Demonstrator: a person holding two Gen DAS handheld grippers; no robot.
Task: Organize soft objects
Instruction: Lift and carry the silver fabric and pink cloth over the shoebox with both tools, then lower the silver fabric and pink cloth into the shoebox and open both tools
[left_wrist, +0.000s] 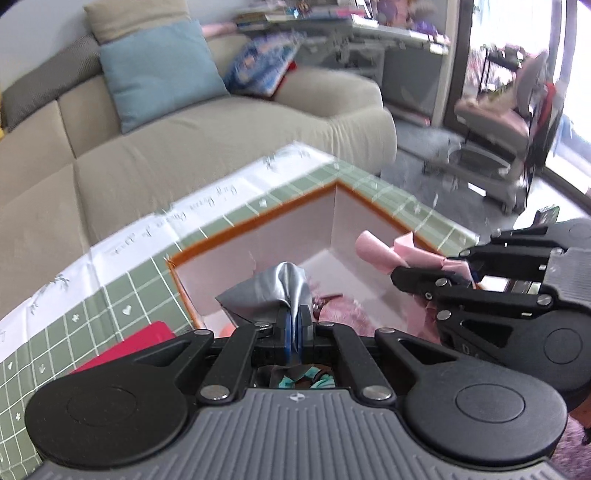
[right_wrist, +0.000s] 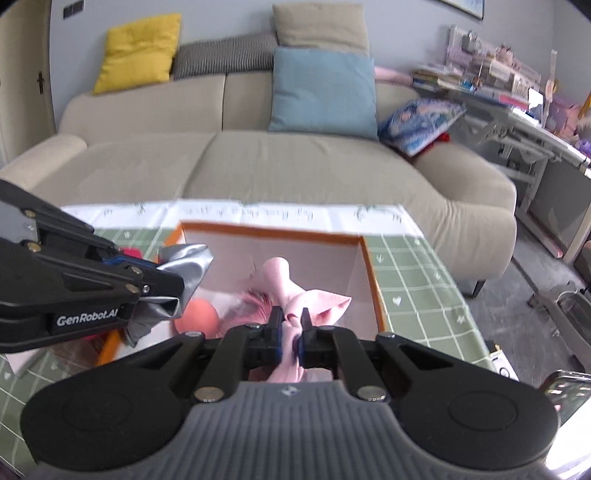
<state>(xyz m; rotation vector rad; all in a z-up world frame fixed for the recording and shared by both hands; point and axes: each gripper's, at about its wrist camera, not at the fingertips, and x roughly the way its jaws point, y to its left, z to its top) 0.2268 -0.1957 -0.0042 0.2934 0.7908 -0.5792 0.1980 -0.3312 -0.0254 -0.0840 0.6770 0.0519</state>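
Observation:
My left gripper (left_wrist: 294, 325) is shut on a silver-grey cloth (left_wrist: 267, 293) and holds it over the open orange-rimmed box (left_wrist: 258, 225). In the right wrist view the left gripper (right_wrist: 162, 280) comes in from the left with the grey cloth (right_wrist: 188, 266). My right gripper (right_wrist: 290, 325) is shut on a pink soft item (right_wrist: 295, 295) above the box (right_wrist: 273, 230); it shows at the right of the left wrist view (left_wrist: 397, 275) with the pink item (left_wrist: 376, 251). Inside the box lie an orange ball (right_wrist: 197, 315) and a pink fuzzy item (right_wrist: 255, 299).
The box sits on a table with a green checked cloth (right_wrist: 413, 280). A red flat object (left_wrist: 129, 345) lies left of the box. A beige sofa (right_wrist: 258, 162) with blue (right_wrist: 323, 92) and yellow (right_wrist: 138, 51) cushions stands behind. A desk and chair (left_wrist: 498, 122) are at the right.

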